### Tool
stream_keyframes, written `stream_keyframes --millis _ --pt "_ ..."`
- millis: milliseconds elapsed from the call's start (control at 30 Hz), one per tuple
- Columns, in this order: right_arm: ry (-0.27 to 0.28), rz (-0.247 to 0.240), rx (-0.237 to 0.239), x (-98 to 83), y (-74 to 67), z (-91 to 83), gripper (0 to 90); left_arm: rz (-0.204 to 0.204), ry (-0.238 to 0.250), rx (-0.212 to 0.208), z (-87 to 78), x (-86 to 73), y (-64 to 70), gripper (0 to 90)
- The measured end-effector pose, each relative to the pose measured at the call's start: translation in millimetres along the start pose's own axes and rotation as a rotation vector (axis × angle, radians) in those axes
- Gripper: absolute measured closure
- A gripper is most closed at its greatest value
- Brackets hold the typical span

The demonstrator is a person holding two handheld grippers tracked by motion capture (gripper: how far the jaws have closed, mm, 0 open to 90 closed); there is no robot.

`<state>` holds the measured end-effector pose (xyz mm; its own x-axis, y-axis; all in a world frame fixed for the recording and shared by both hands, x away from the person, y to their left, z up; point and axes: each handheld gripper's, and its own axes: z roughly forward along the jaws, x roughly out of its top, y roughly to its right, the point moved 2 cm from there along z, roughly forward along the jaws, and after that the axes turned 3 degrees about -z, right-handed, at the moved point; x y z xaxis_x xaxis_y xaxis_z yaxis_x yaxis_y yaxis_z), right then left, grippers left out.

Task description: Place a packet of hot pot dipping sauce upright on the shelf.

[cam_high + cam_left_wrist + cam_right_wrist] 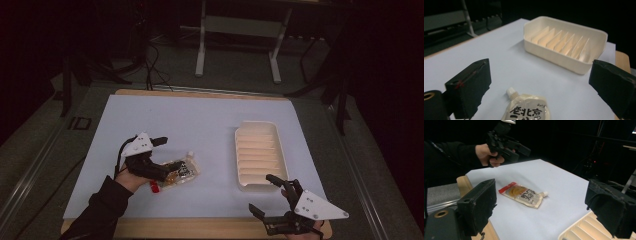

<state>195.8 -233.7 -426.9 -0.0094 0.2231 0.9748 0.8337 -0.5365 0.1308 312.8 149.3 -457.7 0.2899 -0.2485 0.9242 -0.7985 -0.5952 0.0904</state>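
A person at a bench [210, 120] covered with a pale sheet holds a gripper in each hand, seen from the high view under dim light. The left gripper [162, 157], at lower left of the frame, hangs over a spouted sauce pouch [181, 171] with its jaws spread wide and nothing between them; in the left gripper view the pouch [527, 110] lies flat at the bottom centre between the two black jaws, its white spout pointing toward the top of the frame, apparently untouched by either jaw, though the contact is hard to judge in the gloom. The right gripper [265, 195], at lower right of the high view, is likewise open and empty, held just beside the near end of a cream ribbed tray [260, 155] that sits right of centre. In the right gripper view the pouch [522, 195], with a red strip along its sealed end, lies mid-frame on the sheet, the left gripper [520, 151] poised above it at upper left, and a corner of the tray [584, 228] shows at lower right.
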Motion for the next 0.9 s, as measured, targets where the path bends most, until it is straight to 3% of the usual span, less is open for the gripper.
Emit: stream_keyframes --millis 233,367,433,500,667,700,900 --pt "-0.008 0.015 0.014 -2.2 1.9 1.5 10.4 0.036 -0.073 0.003 21.7 -10.4 -12.8 14.2" --pt "-0.008 0.016 0.013 -2.3 1.5 1.5 10.4 0.014 -0.112 -0.002 30.8 -15.0 -17.9 16.1" --pt "-0.009 0.019 0.019 -2.6 1.7 1.7 10.4 -0.002 -0.162 0.007 40.5 -20.6 -21.6 17.5" --pt "-0.012 0.018 0.018 -3.2 1.7 2.2 10.4 -0.004 -0.181 0.010 43.9 -22.9 -22.8 19.8" --pt "-0.013 0.020 0.023 -3.6 1.4 2.4 10.5 0.003 -0.238 0.030 56.8 -35.3 -28.7 23.7" --pt "-0.013 0.028 0.027 -4.1 1.7 2.3 13.5 0.012 -0.250 0.044 59.3 -38.7 -30.9 28.0" --pt "-0.009 0.029 0.033 -3.7 1.4 2.1 13.4 0.014 -0.291 0.031 68.8 -48.5 -38.3 33.2"
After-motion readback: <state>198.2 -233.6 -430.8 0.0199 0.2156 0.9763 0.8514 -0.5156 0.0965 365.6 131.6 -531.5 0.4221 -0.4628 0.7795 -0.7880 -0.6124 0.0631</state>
